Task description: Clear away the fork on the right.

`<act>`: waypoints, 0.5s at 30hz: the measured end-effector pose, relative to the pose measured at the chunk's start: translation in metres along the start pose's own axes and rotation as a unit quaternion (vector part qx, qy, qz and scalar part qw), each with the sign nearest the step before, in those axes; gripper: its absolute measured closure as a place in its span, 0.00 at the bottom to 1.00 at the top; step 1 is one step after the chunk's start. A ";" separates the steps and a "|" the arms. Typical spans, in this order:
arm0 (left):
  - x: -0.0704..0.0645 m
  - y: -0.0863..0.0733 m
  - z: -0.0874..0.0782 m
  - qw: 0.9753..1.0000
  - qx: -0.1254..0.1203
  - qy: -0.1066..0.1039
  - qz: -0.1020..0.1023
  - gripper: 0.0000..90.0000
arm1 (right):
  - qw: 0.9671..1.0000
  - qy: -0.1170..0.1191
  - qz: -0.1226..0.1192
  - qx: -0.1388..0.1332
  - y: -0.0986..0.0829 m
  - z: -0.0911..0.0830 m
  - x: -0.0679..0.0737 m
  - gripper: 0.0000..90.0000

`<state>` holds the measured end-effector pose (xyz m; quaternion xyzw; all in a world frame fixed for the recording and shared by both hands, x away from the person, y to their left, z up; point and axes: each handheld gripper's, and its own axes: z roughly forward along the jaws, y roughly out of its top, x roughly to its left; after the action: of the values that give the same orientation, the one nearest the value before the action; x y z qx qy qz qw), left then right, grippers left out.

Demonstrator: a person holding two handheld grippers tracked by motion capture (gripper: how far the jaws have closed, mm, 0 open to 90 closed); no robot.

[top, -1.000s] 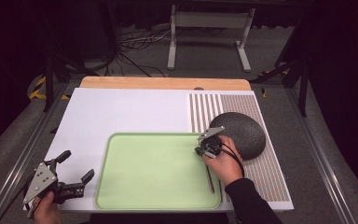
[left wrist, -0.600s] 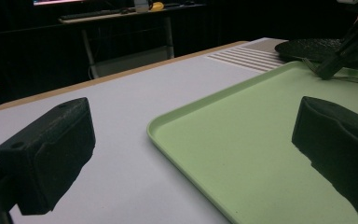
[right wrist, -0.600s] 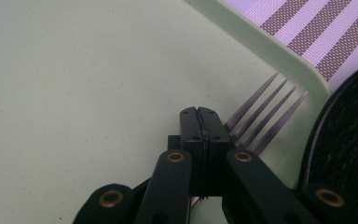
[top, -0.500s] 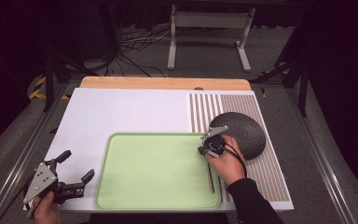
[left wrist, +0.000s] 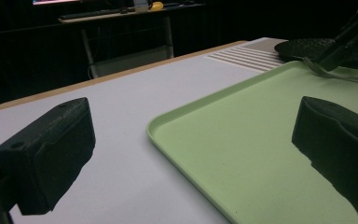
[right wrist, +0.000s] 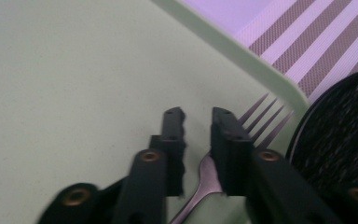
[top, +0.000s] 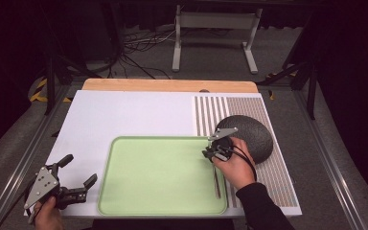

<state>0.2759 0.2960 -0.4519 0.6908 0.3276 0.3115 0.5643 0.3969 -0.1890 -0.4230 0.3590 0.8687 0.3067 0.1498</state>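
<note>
I see the green tray [top: 158,177] lying on the white table [top: 124,115], and inside it there is one thing, a metal fork [right wrist: 242,140], near the tray's right rim. In the right gripper view the fork's neck passes under the gap between my two jaws, its tines reach out past the tip of the right-hand jaw toward the tray corner, and its handle runs back below the jaws. The right gripper [right wrist: 196,122] has its jaws a little apart, with a narrow gap between them, and they hold nothing; I cannot tell if they touch the fork. Just beyond the right-hand jaw, outside the tray rim, is the dark bowl [right wrist: 345,140], turned upside down on the striped mat [top: 249,110].

In the high view my right hand [top: 237,165] holds that gripper low over the right side of the tray, pointing away from me and a bit to the left. The left gripper [top: 79,177] is in my left hand [top: 48,215] at the near left corner of the table, jaws wide open and empty; in the left gripper view one jaw is over bare table and the other over the tray's floor
</note>
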 end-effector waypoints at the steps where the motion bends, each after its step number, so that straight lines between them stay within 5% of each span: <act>1: 0.000 0.000 0.000 1.000 0.000 0.000 0.000 0.00 | 1.000 0.000 -0.005 -0.010 0.001 -0.002 0.000 0.56; 3: 0.000 0.000 0.000 1.000 0.000 0.000 0.000 0.00 | 0.999 0.004 -0.001 -0.038 0.003 -0.005 0.000 0.33; 5: 0.000 0.000 0.000 1.000 0.000 0.001 -0.001 0.00 | 0.998 0.007 -0.005 -0.055 0.005 -0.009 0.001 0.22; 15: 0.000 0.000 0.000 1.000 0.000 0.002 0.000 0.00 | 0.990 0.035 -0.041 -0.130 0.009 -0.040 0.001 0.14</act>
<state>0.2758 0.2959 -0.4520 0.6902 0.3283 0.3130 0.5639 0.3817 -0.2002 -0.3863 0.2897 0.8400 0.4233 0.1769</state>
